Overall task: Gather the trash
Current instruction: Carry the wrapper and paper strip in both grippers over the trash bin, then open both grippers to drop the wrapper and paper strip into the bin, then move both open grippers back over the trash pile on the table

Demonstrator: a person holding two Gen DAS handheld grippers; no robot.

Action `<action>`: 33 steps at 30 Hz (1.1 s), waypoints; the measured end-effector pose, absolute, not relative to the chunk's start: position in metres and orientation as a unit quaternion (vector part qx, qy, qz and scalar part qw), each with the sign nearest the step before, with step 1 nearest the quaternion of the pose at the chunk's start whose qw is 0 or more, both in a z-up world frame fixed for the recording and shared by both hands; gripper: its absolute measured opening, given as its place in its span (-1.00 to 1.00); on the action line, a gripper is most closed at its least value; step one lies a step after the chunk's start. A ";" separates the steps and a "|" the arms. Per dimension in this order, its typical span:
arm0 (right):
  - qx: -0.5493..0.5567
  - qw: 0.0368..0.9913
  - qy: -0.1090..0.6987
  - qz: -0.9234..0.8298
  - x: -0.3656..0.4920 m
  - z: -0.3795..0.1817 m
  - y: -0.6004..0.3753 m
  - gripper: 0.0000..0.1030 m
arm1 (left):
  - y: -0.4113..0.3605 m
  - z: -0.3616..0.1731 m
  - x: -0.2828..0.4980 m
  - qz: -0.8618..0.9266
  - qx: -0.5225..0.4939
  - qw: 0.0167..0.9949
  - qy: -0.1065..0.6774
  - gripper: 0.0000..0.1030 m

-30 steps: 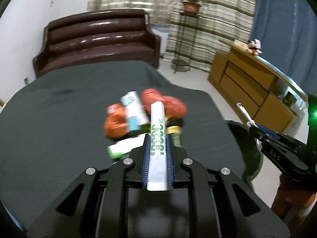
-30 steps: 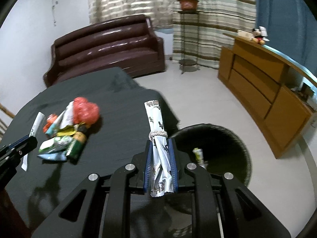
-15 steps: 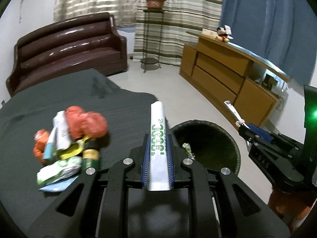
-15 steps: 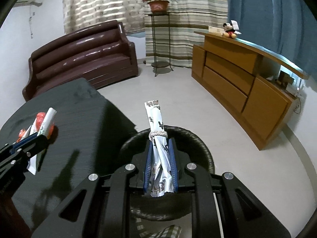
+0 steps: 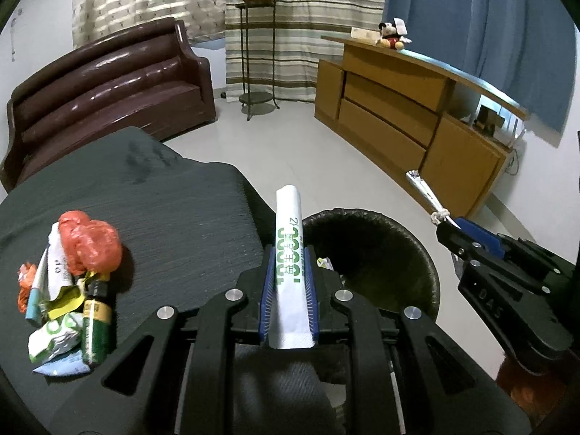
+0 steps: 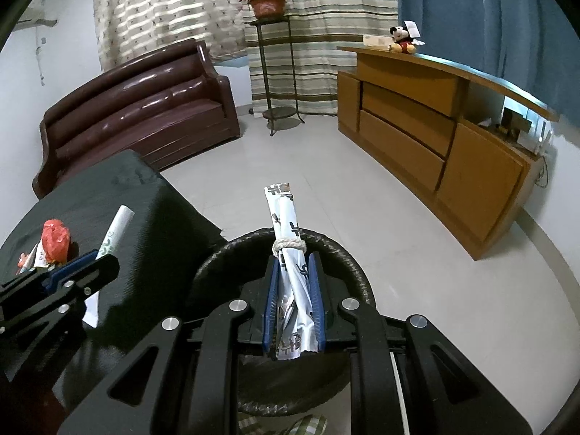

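Note:
My left gripper [image 5: 289,253] is shut on a white wrapper with green print [image 5: 290,246], held at the table's right edge beside the black trash bin [image 5: 398,239]. My right gripper [image 6: 293,264] is shut on a silver wrapper tied with string [image 6: 286,224], held over the bin [image 6: 348,253]. A pile of trash [image 5: 69,290] with a red plastic bag [image 5: 90,246] lies on the dark table [image 5: 163,210]. The left gripper also shows in the right wrist view [image 6: 90,264], and the right gripper in the left wrist view [image 5: 449,232].
A brown sofa [image 5: 101,87] stands behind the table. A wooden sideboard [image 5: 398,108] with a plush toy [image 5: 391,34] runs along the right. A plant stand [image 5: 253,54] stands by the striped curtains. Pale floor lies between them.
Both grippers have swung right, away from the trash pile toward the bin. The right gripper now hangs over the bin; the left is at the table edge beside it.

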State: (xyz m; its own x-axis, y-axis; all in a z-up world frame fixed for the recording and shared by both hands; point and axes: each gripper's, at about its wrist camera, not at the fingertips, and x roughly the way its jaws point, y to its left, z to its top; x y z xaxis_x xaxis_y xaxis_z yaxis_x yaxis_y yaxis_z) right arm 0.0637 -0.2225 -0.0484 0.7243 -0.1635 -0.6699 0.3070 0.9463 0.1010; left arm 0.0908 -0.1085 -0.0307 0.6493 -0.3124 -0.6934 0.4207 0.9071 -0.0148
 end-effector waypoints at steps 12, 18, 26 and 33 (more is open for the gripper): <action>0.128 0.915 0.358 -0.133 0.069 -0.062 -0.236 -0.48 | -0.129 -0.046 0.105 -0.190 0.104 0.899 0.380 -0.40; 0.132 0.914 0.357 -0.141 0.067 -0.063 -0.239 -0.37 | -0.128 -0.044 0.107 -0.182 0.098 0.902 0.378 -0.16; 0.130 0.914 0.354 -0.146 0.065 -0.060 -0.239 -0.25 | -0.122 -0.039 0.103 -0.181 0.092 0.905 0.374 0.06; 0.123 0.919 0.351 -0.133 0.066 -0.054 -0.231 -0.14 | -0.102 -0.028 0.094 -0.176 0.080 0.909 0.369 0.12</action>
State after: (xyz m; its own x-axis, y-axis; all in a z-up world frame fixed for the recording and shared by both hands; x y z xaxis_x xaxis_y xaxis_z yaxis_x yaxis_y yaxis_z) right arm 0.0660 -0.2314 -0.0536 0.7182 -0.1575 -0.6778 0.3308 0.9342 0.1334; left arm 0.0936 -0.1019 -0.0279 0.6662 -0.2604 -0.6988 0.3790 0.9253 0.0164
